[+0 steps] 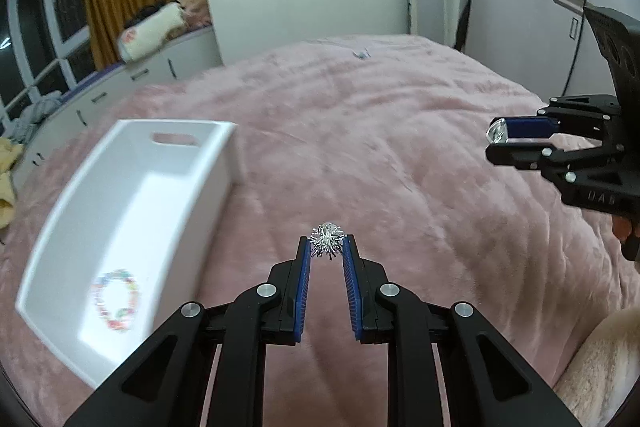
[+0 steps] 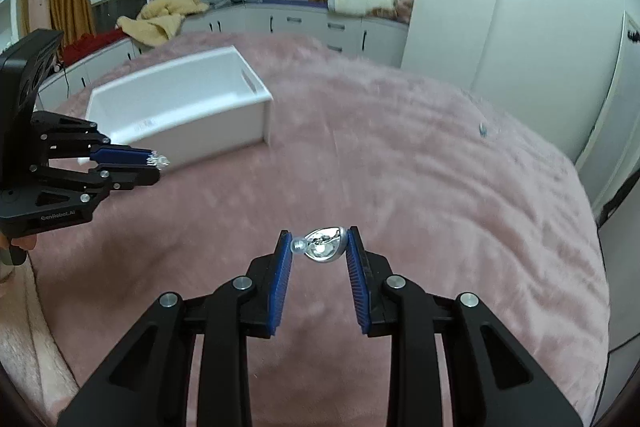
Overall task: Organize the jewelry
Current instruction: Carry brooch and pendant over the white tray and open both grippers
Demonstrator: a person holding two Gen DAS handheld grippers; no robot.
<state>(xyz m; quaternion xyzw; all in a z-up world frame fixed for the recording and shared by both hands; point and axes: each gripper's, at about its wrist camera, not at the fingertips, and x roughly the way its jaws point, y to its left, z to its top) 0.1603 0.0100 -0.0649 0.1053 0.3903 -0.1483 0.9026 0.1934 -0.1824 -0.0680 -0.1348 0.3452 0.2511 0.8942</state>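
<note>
Left wrist view: left gripper (image 1: 327, 245) clenched on a spiky silver brooch (image 1: 327, 242) at its fingertips, lower centre, above the pink blanket (image 1: 400, 147). White box (image 1: 132, 227) at left, long axis running lower left to upper centre, handle slot at its far end; beaded bracelet (image 1: 117, 299) lies flat on its floor. Right gripper (image 1: 505, 141) at right edge points left.

Right wrist view: right gripper (image 2: 318, 245) grips a silver teardrop pendant (image 2: 325, 246), long axis crosswise between the pads, small cap toward the left pad. Box upper left.
</note>
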